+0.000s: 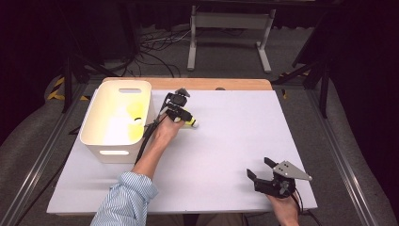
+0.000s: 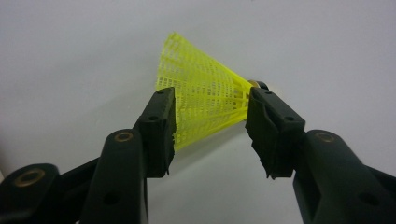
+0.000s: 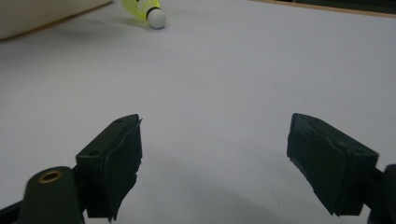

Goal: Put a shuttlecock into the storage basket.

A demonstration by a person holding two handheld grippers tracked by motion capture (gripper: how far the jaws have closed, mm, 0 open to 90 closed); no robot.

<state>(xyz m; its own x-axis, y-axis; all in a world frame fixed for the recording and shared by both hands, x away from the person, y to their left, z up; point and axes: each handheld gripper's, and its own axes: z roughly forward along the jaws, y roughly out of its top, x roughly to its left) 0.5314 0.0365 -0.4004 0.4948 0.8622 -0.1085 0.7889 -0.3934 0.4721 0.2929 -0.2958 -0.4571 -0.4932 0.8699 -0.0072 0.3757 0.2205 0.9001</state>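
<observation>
A yellow shuttlecock (image 2: 205,102) lay on the white table (image 1: 226,141) at the high view's centre-left, right of the white bin (image 1: 117,120), clamped by the left gripper (image 2: 210,116). The right gripper (image 3: 215,158), lower right, gaped empty.

In the left gripper view, the right jaw hides the round tip of the yellow shuttlecock (image 2: 205,100). You cannot tell if the jaws press on its net. In the right gripper view, the top edge cuts off its yellow net. The bin (image 1: 117,117) hides things inside behind its wall.
</observation>
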